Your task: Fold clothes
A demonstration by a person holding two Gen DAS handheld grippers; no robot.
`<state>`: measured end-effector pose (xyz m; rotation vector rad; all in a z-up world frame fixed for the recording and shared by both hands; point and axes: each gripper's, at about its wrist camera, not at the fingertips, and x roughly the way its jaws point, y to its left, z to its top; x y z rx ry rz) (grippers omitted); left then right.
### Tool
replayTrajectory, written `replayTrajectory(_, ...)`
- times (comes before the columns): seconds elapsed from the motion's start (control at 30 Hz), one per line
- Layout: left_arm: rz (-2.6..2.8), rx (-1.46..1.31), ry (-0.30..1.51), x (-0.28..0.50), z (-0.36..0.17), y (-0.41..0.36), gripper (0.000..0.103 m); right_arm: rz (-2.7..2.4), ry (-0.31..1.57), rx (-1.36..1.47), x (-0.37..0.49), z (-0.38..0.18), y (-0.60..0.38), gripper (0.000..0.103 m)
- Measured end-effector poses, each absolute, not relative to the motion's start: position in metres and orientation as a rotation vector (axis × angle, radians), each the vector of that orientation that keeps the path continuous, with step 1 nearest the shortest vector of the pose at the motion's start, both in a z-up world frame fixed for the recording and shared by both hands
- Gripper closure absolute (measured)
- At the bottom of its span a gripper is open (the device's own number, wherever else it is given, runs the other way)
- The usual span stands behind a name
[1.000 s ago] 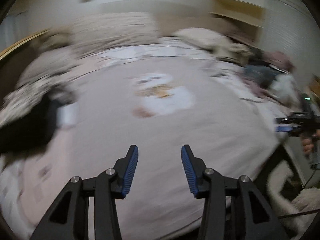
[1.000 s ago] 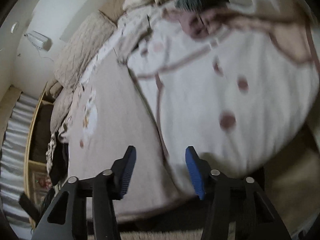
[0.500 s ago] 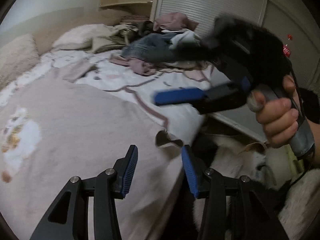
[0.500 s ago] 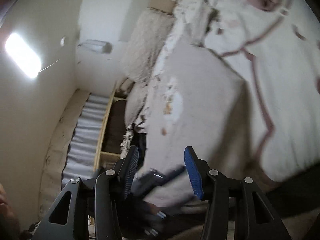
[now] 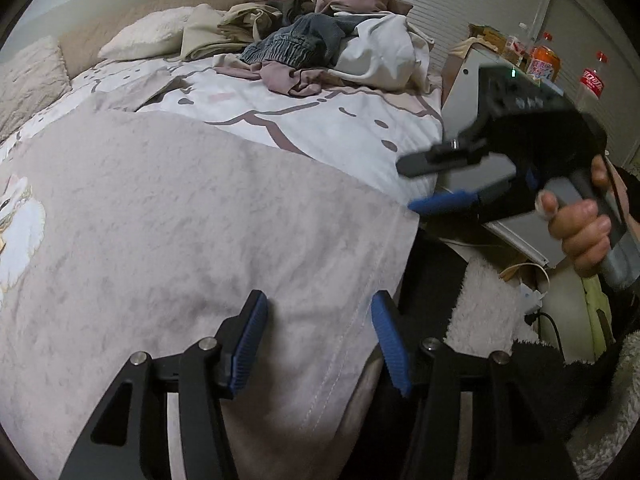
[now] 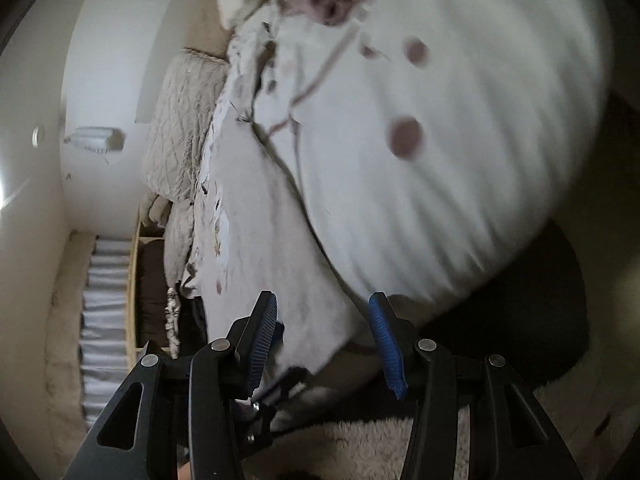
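Observation:
A pale grey-pink T-shirt (image 5: 200, 208) with a cat print (image 5: 20, 220) lies spread flat on the bed. My left gripper (image 5: 320, 300) hovers low over its stitched hem (image 5: 360, 320) near the bed's edge. Its jaws stand apart and the cloth lies under the gap, not pinched. In the left wrist view, a hand holds my right gripper (image 5: 406, 186) at the shirt's far corner. That gripper is open, one finger above the other. The blurred right wrist view shows the shirt (image 6: 260, 248) running down between the open right gripper (image 6: 322, 300).
A heap of unfolded clothes (image 5: 320, 40) sits at the back of the white patterned bedcover (image 5: 320, 120), with pillows (image 5: 148, 36) beside it. A fluffy rug (image 5: 480, 312) lies on the floor below the bed's edge. A side table with bottles (image 5: 540, 64) stands at the right.
The left gripper swung from the shirt's middle to its hem corner, dropped lower, and its jaws widened a little. The right gripper came in close at that corner.

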<state>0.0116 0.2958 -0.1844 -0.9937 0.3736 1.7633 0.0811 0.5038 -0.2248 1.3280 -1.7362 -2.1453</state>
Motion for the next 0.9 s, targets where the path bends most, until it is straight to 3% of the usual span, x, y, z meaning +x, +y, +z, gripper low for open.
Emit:
replayTrajectory(0.13, 1.782, -0.912, 0.400, 0.024, -0.173, 0.297, 0.049, -2.114, -1.756, 1.303, 0.077, -0.231, 0.498, 0.054)
replayTrajectory(0.17, 1.786, -0.869, 0.418, 0.029, -0.168, 0.299, 0.049, -2.132, -1.731, 1.303, 0.075, -0.226, 0.497, 0.067)
replayTrajectory(0.2, 1.792, -0.821, 0.445, 0.036, -0.164, 0.300, 0.049, -2.146, -1.708, 1.288, 0.072, -0.221, 0.496, 0.087)
replayTrajectory(0.27, 1.803, -0.728, 0.510, 0.049, -0.155, 0.306, 0.049, -2.163, -1.673, 1.266, 0.066, -0.207, 0.495, 0.094)
replayTrajectory(0.43, 1.915, -0.609, 0.620, 0.060, -0.147, 0.327, 0.049, -2.136, -1.633, 1.252, 0.050, -0.182, 0.488, 0.095)
replayTrajectory(0.7, 2.013, -0.614, 0.619, 0.045, -0.141, 0.340, 0.051, -2.089, -1.540, 1.272, 0.033, -0.165, 0.467, 0.095)
replayTrajectory(0.8, 2.025, -0.649, 0.620, 0.039, -0.143, 0.345, 0.070, -2.070, -1.512, 1.272, 0.027, -0.162, 0.459, 0.095)
replayTrajectory(0.87, 2.043, -0.672, 0.597, 0.033, -0.144, 0.343, 0.094, -2.081, -1.476, 1.296, 0.024, -0.159, 0.454, 0.095)
replayTrajectory(0.9, 2.049, -0.693, 0.569, 0.027, -0.144, 0.339, 0.097, -2.092, -1.454, 1.305, 0.023, -0.158, 0.453, 0.095)
